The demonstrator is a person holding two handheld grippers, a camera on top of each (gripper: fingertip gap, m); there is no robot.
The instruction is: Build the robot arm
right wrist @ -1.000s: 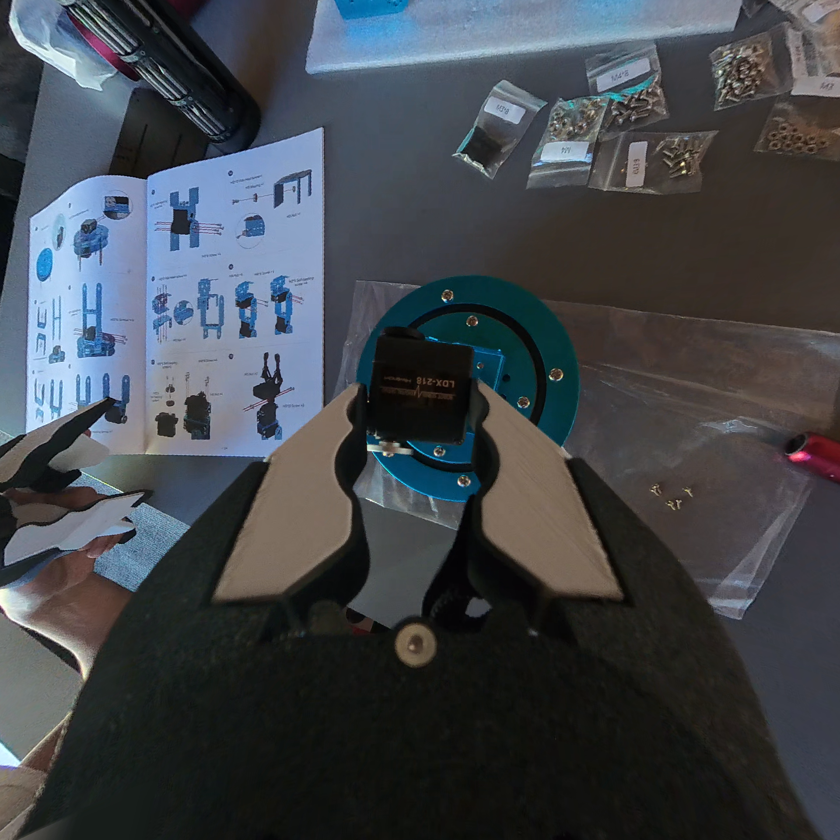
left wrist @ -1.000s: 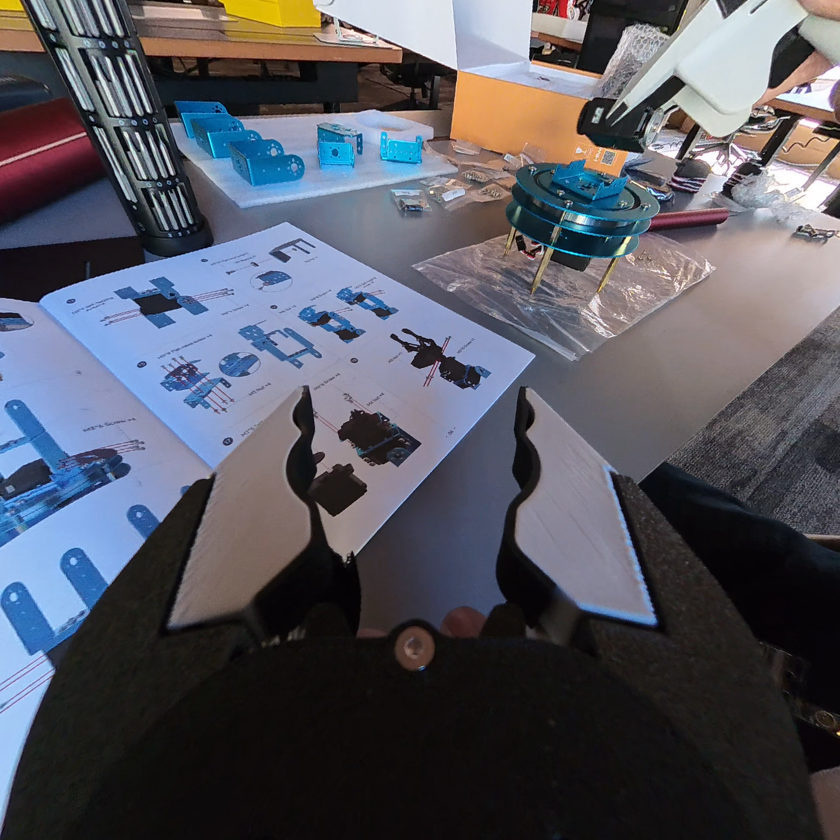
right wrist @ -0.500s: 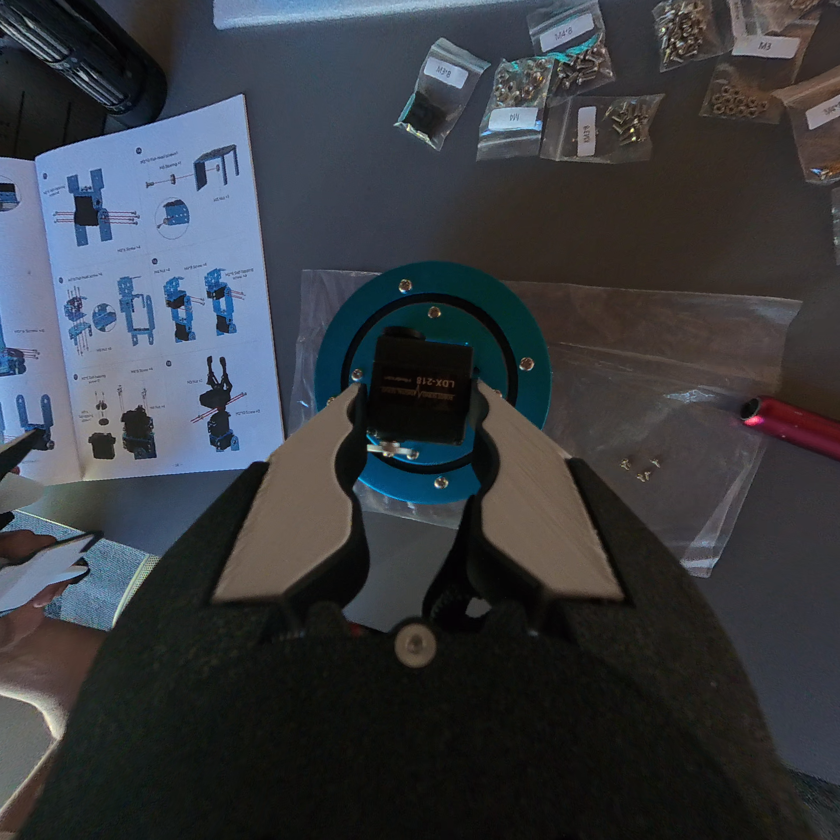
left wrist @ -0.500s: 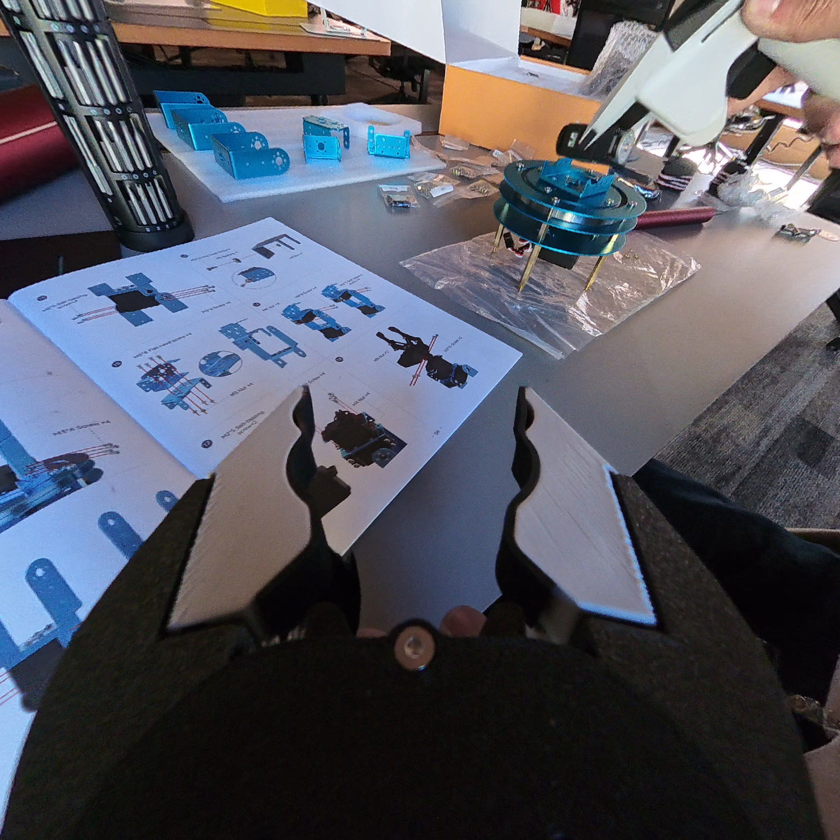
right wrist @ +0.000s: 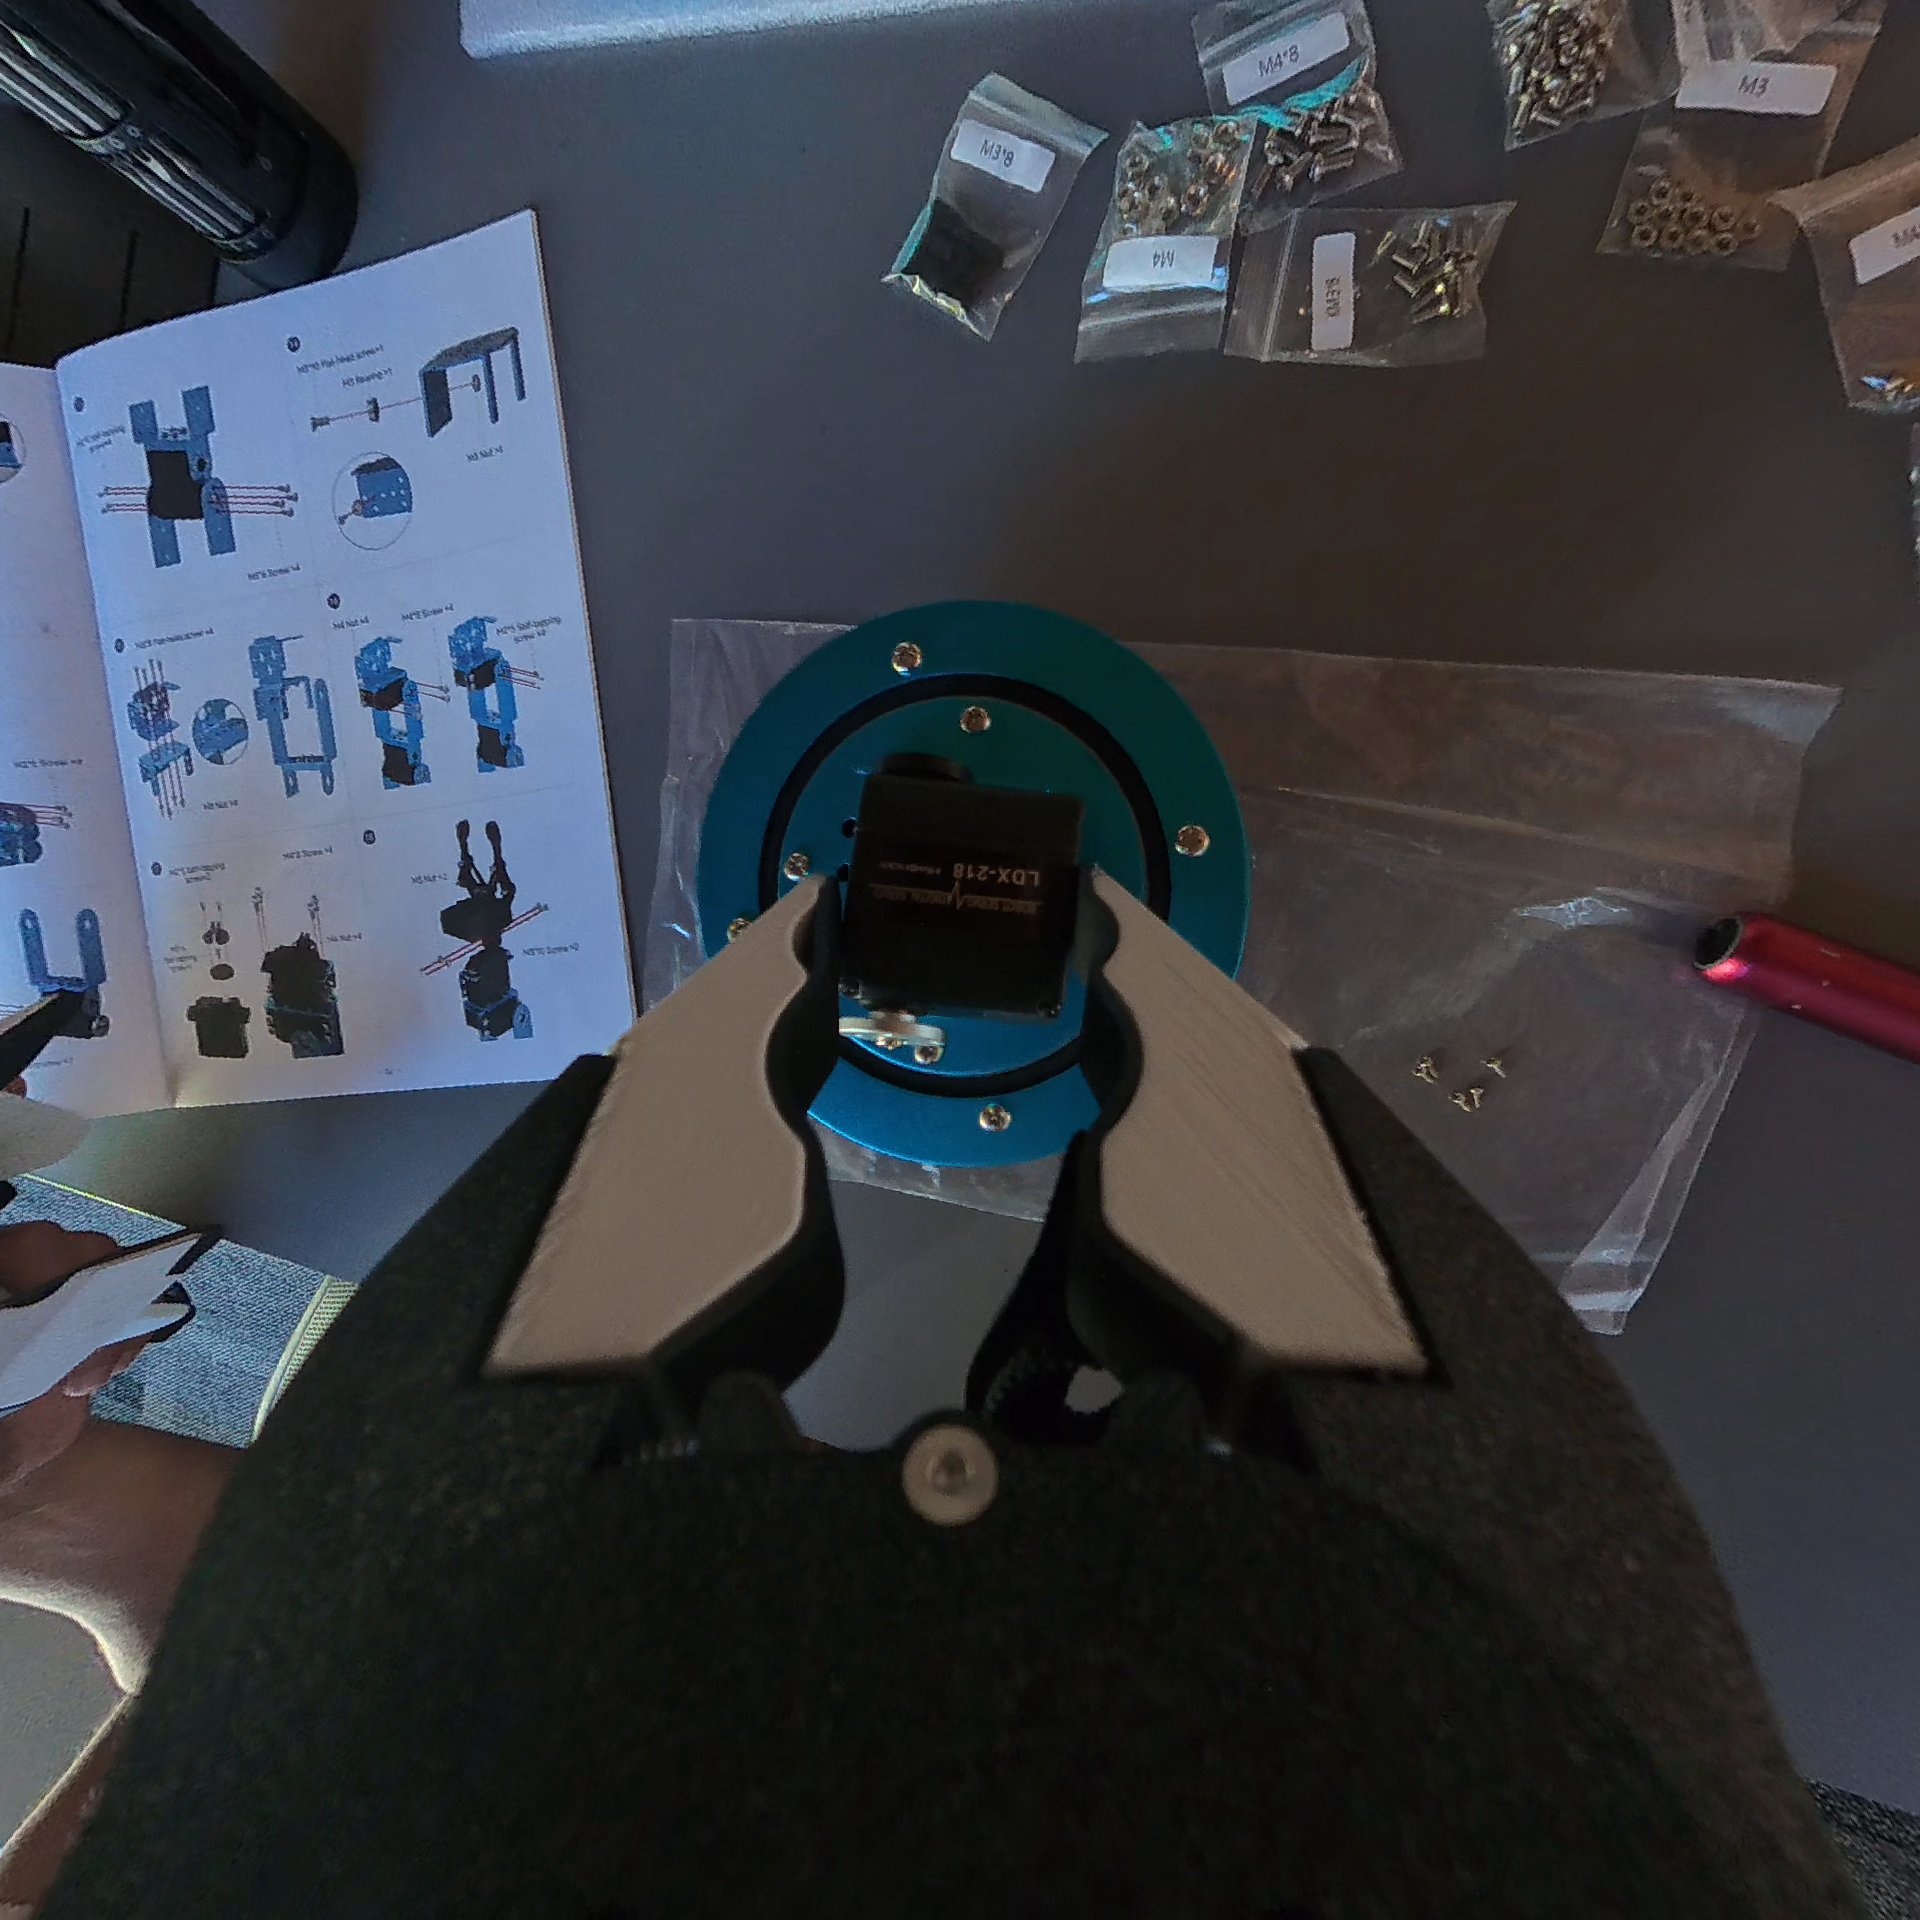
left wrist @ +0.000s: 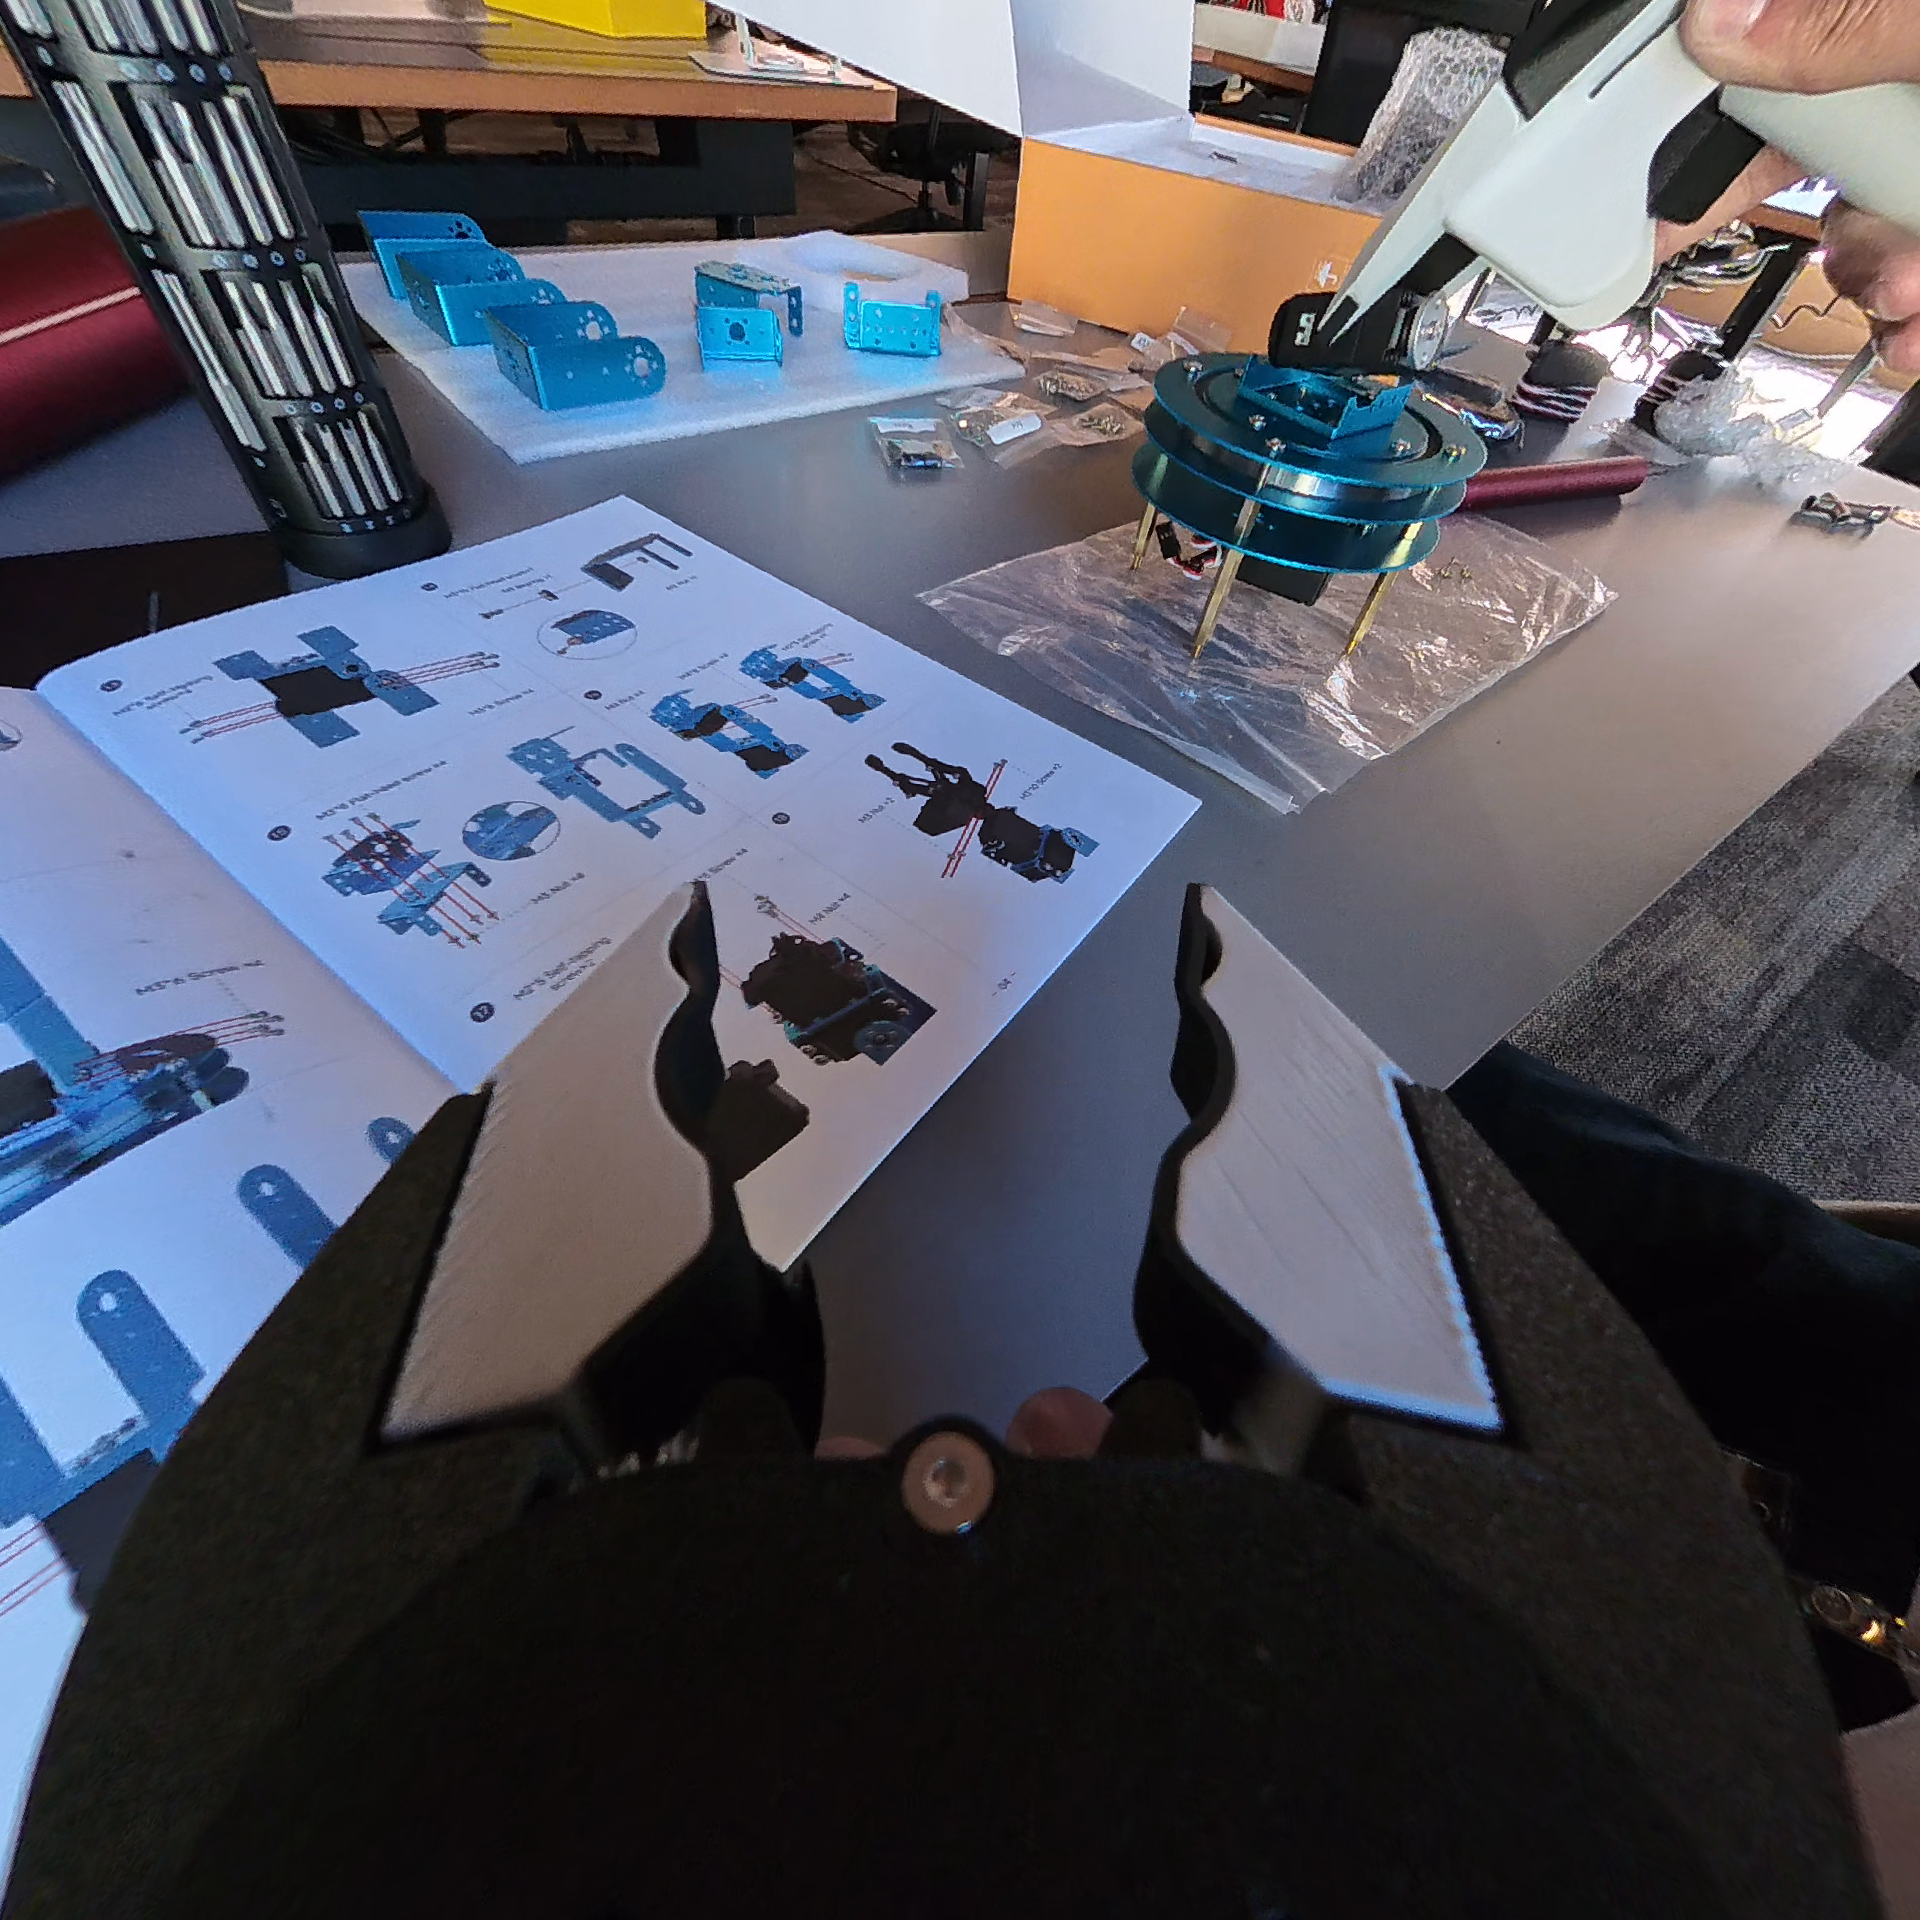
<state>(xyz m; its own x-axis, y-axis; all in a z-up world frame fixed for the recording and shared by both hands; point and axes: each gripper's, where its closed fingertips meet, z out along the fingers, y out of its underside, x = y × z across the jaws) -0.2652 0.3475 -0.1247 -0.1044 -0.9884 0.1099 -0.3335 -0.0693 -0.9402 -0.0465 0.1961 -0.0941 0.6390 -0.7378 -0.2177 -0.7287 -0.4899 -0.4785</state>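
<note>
The right gripper (right wrist: 961, 935) grips the black servo (right wrist: 956, 899) just above the blue round base (right wrist: 1195, 748) near the table's (left wrist: 1039, 1195) front edge, so it should stay level, while the left gripper (left wrist: 940, 1023) hangs spread wide and empty over the booklet (left wrist: 582, 790).

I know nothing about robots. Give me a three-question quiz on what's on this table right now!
1. True or false: the left gripper holds a part.
2. What does the right gripper grip? A) screw bag B) black servo C) red tube
3. The blue disc base stands on a clear plastic ____.

Key:
1. False; its jaws are open and empty above the manual.
2. B, the servo, held over the base.
3. Bag.
</note>
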